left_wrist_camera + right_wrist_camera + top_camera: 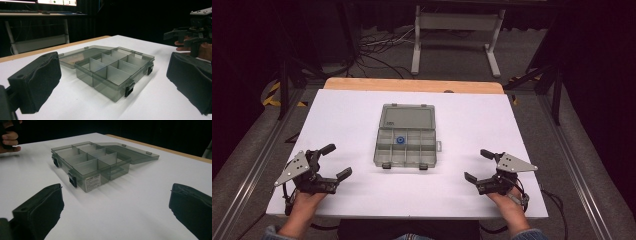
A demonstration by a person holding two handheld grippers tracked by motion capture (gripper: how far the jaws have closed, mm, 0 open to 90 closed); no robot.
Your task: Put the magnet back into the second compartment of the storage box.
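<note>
I hold the left gripper (pixel 333 161) and right gripper (pixel 475 165) low over the worktop (pixel 347 115), jaws wide apart, flanking the open organiser box (pixel 405 145).

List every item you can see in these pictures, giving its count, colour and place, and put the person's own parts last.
compartment box: one, smoky grey clear plastic, lid open flat, middle of the table.
blue ring: one, blue, in a middle compartment of the box.
table: one, white top with a wooden far edge.
stand: one, white, on the floor behind the table.
left gripper: one, black, open, near left of the table.
right gripper: one, black, open, near right.
hands: two, at the near edge.
</note>
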